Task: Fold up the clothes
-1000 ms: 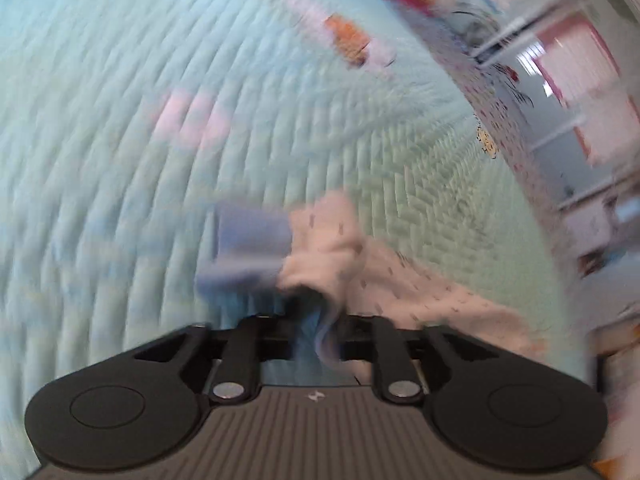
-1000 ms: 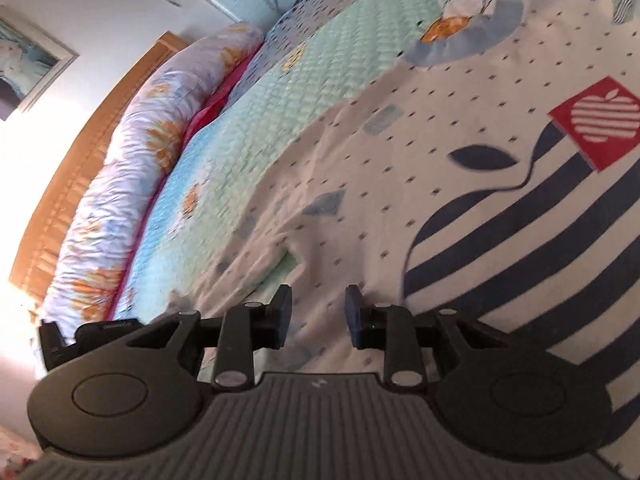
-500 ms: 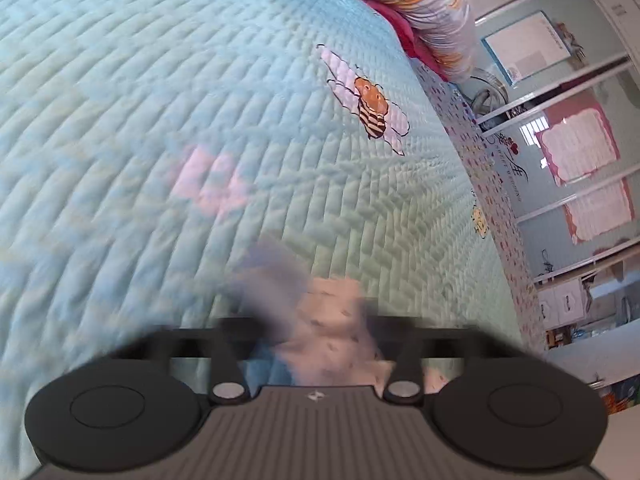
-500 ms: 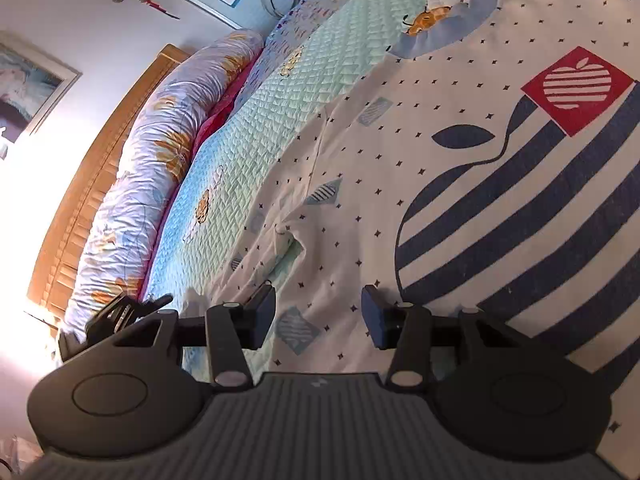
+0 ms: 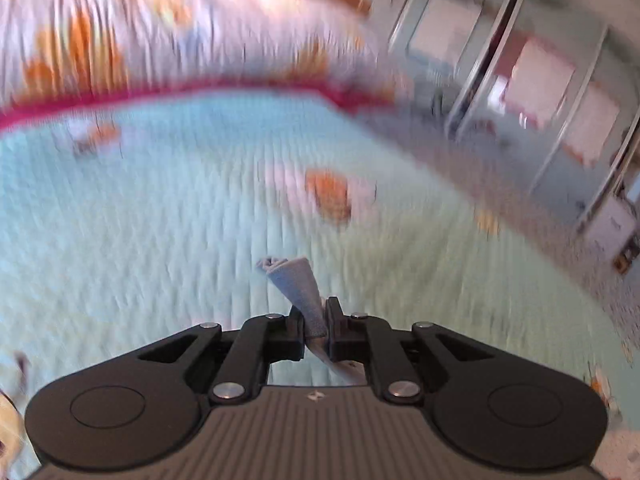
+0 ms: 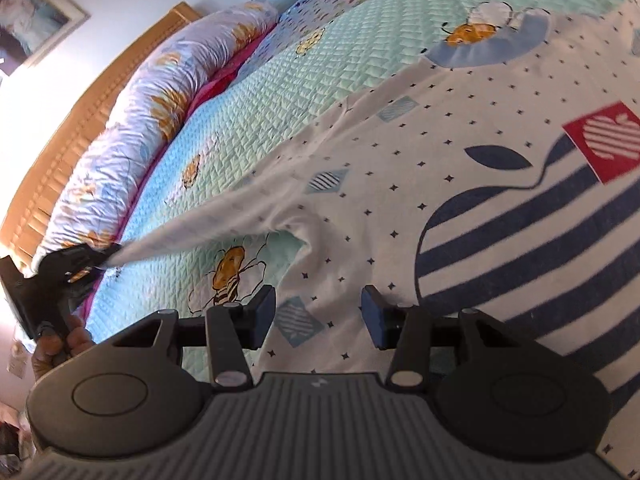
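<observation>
2 grippers are at work on 1 garment, a cream shirt (image 6: 460,128) with navy stripes, a red apple patch and a blue collar, which lies spread across the bed (image 6: 248,120) on its pale green quilt. My left gripper (image 5: 315,322) has its jaws clenched on the blue cuff (image 5: 298,284) of the sleeve (image 6: 208,232), and in the right wrist view that sleeve runs taut and lifted off the quilt from the shirt's shoulder out to that gripper, with the person's hand (image 6: 60,344) on its handle. My right gripper (image 6: 318,312) hovers over the shirt's side near the armpit, its jaws released and set wide, with nothing between them.

I judge the step in hand to be handling this sleeve, either drawing it out straight or carrying it in over the body; 1 moment fits both. To do it well I would keep the pull on the cuff gentle and even, because the cloth is thin and already bunches at the armpit (image 6: 296,236). The left wrist view is blurred, so I would slow that hand. If I use the right gripper, I would press or pinch near the armpit seam so the body stays flat and the striped front does not drag.
</observation>
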A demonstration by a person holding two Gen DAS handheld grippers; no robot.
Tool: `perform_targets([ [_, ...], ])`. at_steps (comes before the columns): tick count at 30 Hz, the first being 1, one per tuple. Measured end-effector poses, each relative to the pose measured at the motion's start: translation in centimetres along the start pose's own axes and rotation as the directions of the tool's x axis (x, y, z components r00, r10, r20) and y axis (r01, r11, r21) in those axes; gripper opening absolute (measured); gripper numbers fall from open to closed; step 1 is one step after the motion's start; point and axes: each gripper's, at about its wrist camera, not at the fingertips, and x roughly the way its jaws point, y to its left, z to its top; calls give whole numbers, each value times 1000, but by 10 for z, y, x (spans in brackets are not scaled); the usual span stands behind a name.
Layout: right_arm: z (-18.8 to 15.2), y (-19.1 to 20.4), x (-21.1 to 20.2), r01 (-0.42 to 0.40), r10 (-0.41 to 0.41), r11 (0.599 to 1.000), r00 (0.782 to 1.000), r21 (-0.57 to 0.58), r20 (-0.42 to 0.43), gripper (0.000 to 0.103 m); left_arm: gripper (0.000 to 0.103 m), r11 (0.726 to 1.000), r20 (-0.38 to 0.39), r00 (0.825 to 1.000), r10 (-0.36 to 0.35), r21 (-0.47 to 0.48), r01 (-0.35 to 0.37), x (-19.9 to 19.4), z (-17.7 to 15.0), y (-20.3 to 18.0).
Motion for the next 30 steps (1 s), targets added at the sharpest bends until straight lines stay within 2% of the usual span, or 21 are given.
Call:
perform_targets([
  [6, 26, 16, 2, 14, -14, 999, 1000, -45, 2, 49, 10, 995, -168, 985, -28, 95, 44, 16, -12, -8],
  [9, 54, 33, 24, 37, -37, 995, 999, -97, 0, 49, 11, 999, -176, 984, 1, 51, 8, 18, -15, 4],
  [12, 75, 66, 64, 11, -23, 972, 999, -234, -45, 50, 11, 999, -186, 982, 42, -10, -44, 22, -14, 19],
  [13, 80, 80, 79, -3, -18, 957, 998, -291, -68, 52, 11, 998, -199, 979, 47, -38, -56, 25, -15, 25],
  [15, 88, 108, 108, -32, -10, 911, 995, -412, -99, 54, 11, 994, -207, 978, 5, -105, -27, 26, -14, 35],
  [17, 89, 139, 138, -56, -13, 836, 992, -546, -122, 59, 11, 989, -212, 977, -29, -151, -3, 26, -12, 42],
  [20, 86, 180, 177, -97, -25, 710, 986, -698, -162, 60, 11, 988, -223, 974, -41, -157, 6, 26, -13, 44],
  [22, 76, 199, 204, -158, -28, 640, 973, -752, -229, 60, 11, 987, -230, 972, -50, -162, 12, 26, -14, 45],
  [23, 71, 205, 213, -162, -46, 618, 969, -770, -241, 60, 11, 986, -233, 971, -54, -164, 15, 26, -15, 46],
  [28, 47, 209, 240, -169, -103, 580, 955, -797, -277, 56, 11, 990, -226, 973, -53, -140, 21, 29, -16, 44],
  [29, 43, 206, 241, -173, -104, 577, 954, -798, -282, 41, 11, 991, -222, 974, -51, -132, 22, 29, -16, 43],
  [30, 40, 204, 241, -177, -105, 574, 952, -799, -286, 33, 11, 992, -219, 975, -46, -123, 20, 29, -16, 42],
])
